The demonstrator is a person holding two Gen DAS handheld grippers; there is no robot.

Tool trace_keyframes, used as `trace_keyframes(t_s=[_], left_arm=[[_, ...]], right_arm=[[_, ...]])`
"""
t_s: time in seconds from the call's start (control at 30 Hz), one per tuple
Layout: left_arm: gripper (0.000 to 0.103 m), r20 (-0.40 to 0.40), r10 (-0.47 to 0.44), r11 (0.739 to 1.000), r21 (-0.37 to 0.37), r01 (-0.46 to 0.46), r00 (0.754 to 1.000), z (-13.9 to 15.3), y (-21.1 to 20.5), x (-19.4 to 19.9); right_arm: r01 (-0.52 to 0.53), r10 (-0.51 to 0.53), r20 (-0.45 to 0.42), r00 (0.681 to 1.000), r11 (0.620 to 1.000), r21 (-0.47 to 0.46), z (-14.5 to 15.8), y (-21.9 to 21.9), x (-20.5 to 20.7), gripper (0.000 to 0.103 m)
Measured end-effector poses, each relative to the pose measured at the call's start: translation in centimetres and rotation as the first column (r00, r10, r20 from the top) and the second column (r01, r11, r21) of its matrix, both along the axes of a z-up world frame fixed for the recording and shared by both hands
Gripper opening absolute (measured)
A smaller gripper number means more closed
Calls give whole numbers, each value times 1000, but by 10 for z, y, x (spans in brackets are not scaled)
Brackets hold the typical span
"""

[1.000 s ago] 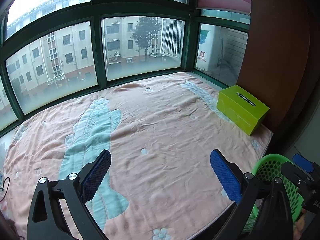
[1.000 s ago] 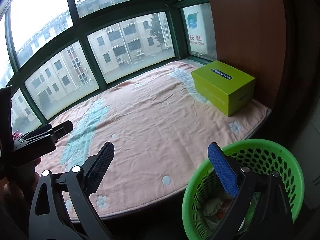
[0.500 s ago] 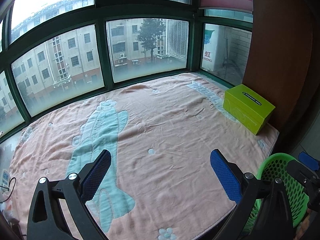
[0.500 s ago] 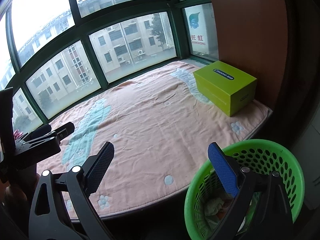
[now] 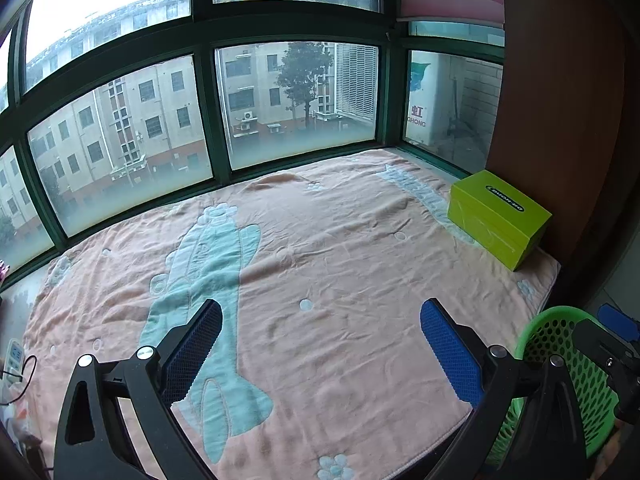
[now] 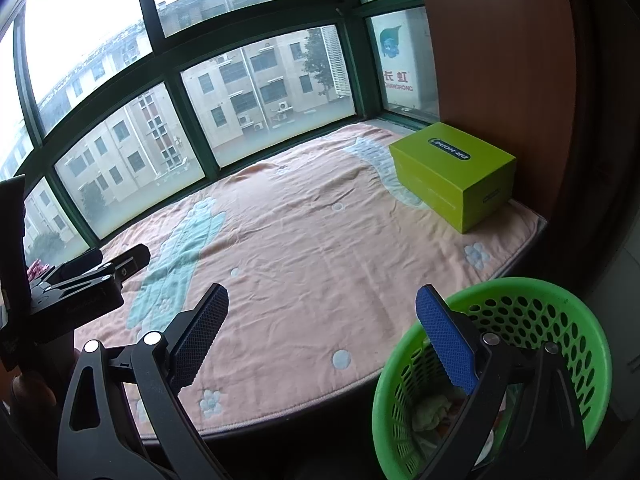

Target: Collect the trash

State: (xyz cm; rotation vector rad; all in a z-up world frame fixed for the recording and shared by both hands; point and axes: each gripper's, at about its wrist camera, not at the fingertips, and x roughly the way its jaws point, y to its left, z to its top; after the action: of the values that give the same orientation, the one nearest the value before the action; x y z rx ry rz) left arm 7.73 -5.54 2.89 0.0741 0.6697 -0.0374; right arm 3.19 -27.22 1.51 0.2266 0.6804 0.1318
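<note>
Green perforated plastic forms the round basket (image 6: 560,320), which stands below the front right corner of the padded window seat. Crumpled pale trash (image 6: 432,410) lies at its bottom, partly hidden behind a gripper finger. Right gripper (image 6: 320,324): jaws spread wide, blue pads bare, nothing between them; right-hand finger overlaps the basket rim. Left gripper (image 5: 320,340): jaws likewise spread and empty, held over the pink blanket (image 5: 340,260) with its pale blue figure. Lime-green box (image 6: 456,172): closed, resting on the blanket at the far right, against the brown wall panel (image 6: 500,60)
</note>
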Motion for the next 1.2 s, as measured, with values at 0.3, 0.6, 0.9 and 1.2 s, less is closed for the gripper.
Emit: trace_keyframes(t_s=[0.3,0.6,0.9,1.2], left_arm=[[96,4,3,1000,4,-3,1000,-1,0,-2],[96,2,-5,1000,9,5,1000,-2,-1,-5],[96,1,-12,1000,19,12,1000,-3,-5,-7],[96,8,-17,1000,26,16,1000,-2,-7,-11]], right_arm=[[-1,1,1,1000,1000,0,0,0,-1,94],[5,-5,3,1000,1000,5,0,-2,-2,94],[9,-9,8,1000,1000,9,2,-5,-6,94],[7,-8,16,1000,1000,15,3,-6,-9,94]])
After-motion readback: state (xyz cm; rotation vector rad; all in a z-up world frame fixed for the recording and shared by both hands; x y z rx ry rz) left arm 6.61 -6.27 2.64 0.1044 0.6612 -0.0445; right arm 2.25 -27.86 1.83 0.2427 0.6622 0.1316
